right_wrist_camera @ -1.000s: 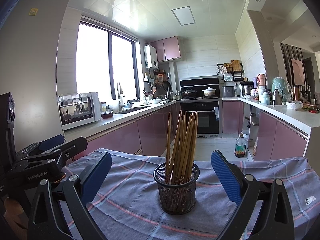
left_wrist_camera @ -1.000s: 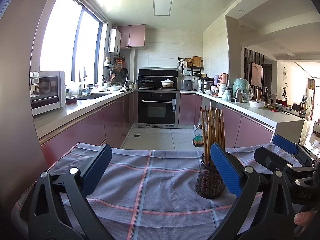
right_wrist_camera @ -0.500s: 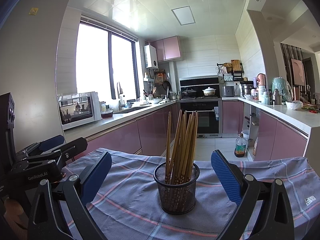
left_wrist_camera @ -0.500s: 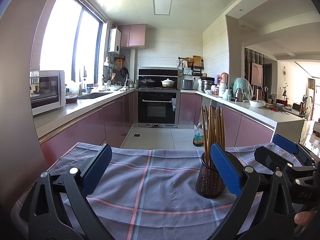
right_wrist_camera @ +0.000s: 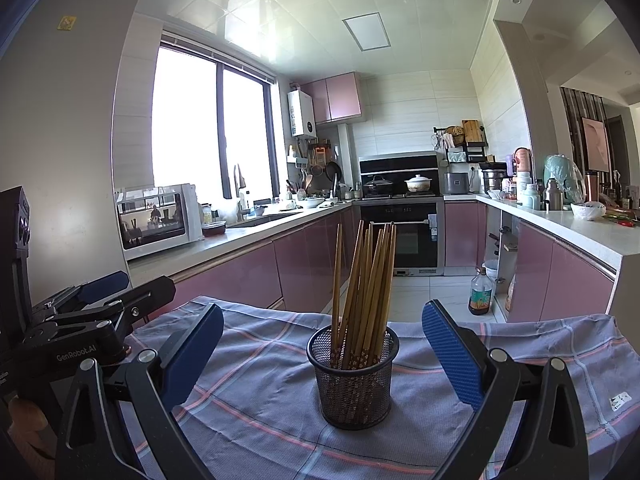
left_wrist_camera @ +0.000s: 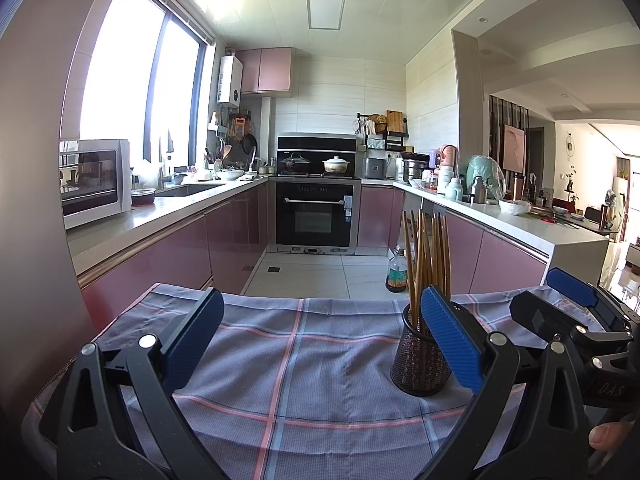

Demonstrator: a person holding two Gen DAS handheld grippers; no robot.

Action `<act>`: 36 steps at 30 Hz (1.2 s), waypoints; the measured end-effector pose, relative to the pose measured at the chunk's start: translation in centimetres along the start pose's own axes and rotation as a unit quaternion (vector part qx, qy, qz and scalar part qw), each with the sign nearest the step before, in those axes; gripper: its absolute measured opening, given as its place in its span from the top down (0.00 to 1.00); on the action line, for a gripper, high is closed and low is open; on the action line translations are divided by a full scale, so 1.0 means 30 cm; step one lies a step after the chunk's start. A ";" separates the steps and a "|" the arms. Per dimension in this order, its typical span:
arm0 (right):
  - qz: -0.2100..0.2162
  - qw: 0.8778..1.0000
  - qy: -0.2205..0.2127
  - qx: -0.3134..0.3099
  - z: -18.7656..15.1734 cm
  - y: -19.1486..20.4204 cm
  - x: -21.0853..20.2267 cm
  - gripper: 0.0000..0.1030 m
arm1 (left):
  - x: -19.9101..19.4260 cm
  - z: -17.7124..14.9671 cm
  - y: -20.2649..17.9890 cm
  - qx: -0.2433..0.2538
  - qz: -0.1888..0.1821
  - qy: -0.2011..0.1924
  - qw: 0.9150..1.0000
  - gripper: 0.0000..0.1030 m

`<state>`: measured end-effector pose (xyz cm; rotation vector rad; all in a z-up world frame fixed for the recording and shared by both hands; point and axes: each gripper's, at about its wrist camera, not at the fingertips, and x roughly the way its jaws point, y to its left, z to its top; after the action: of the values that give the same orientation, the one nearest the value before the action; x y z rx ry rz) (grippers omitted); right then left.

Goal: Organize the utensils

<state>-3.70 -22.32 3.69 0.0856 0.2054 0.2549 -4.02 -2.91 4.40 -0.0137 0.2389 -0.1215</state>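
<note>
The chopsticks (right_wrist_camera: 362, 280) stand gathered in the mesh holder (right_wrist_camera: 354, 380), which sits upright on the checked cloth (right_wrist_camera: 256, 420) covering the table, at the centre of the right wrist view and right of centre in the left wrist view. No loose utensils show anywhere on the cloth, so the sorting looks finished, or else not begun. The right tool (right_wrist_camera: 320, 360) is spread wide, empty, with the holder ahead between its fingers. The left tool (left_wrist_camera: 320, 360) is likewise spread and holds nothing.
</note>
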 end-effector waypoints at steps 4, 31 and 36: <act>-0.001 1.000 0.000 0.000 0.000 0.000 -0.001 0.07 | 0.000 -0.004 0.002 0.000 0.000 0.001 1.000 0.06; 0.000 1.000 0.000 0.000 -0.001 0.000 0.000 0.07 | -0.004 -0.010 0.006 0.000 -0.002 0.004 1.000 0.06; -0.001 1.000 -0.001 0.000 0.001 -0.002 -0.003 0.07 | -0.005 -0.015 0.008 0.000 0.000 0.004 1.000 0.06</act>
<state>-3.76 -22.39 3.71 0.0851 0.2038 0.2519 -4.25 -2.66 3.99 -0.0125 0.2471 -0.1217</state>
